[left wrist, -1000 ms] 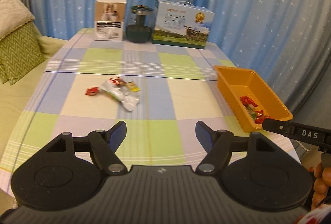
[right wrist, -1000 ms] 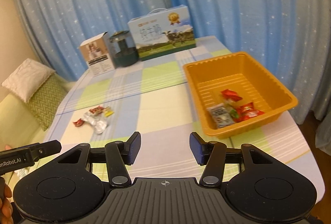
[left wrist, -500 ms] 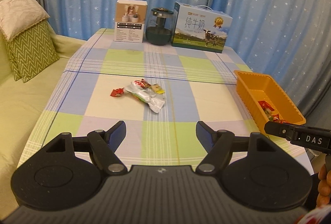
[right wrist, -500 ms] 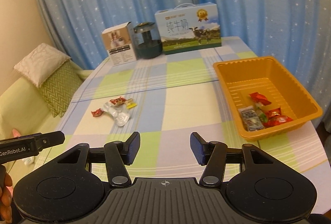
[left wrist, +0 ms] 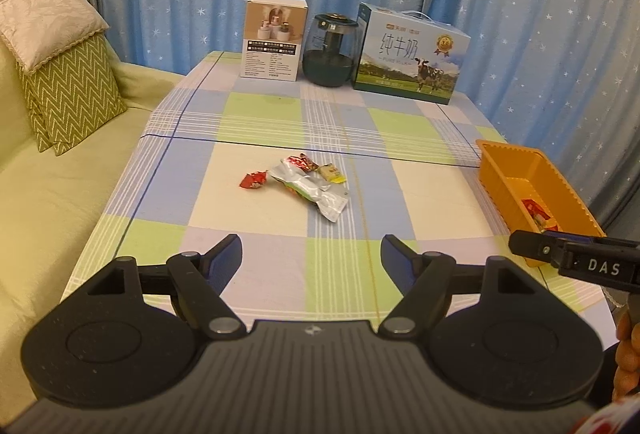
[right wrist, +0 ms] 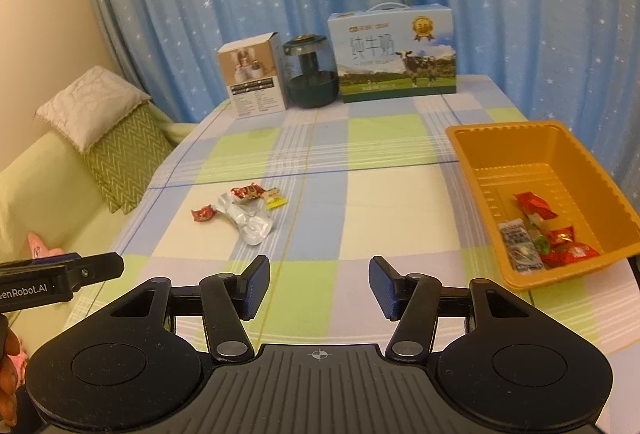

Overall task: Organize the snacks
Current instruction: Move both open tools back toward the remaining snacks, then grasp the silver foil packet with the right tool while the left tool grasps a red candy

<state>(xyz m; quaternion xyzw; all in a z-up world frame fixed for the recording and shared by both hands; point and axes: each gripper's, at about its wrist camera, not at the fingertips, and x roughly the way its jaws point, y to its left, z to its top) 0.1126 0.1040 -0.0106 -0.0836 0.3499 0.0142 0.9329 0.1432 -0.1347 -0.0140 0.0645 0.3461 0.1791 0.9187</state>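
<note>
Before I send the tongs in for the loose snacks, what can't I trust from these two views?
- Orange tray, left wrist view: its near wall and the right tongs' tip hide most of its contents.
- Silver packet, right wrist view: print too small to read.
- Snacks in the tray: overlapping, count uncertain.
- Table's near edge: behind the tong bodies in both views.

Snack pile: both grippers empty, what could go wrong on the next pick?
1. The snacks lie bunched and touching; closing on the silver pouch may drag or pinch a neighbour.
2. The flat pouch may slip from the pads.
3. The tray sits near the table corner; a bump could push it off.
</note>
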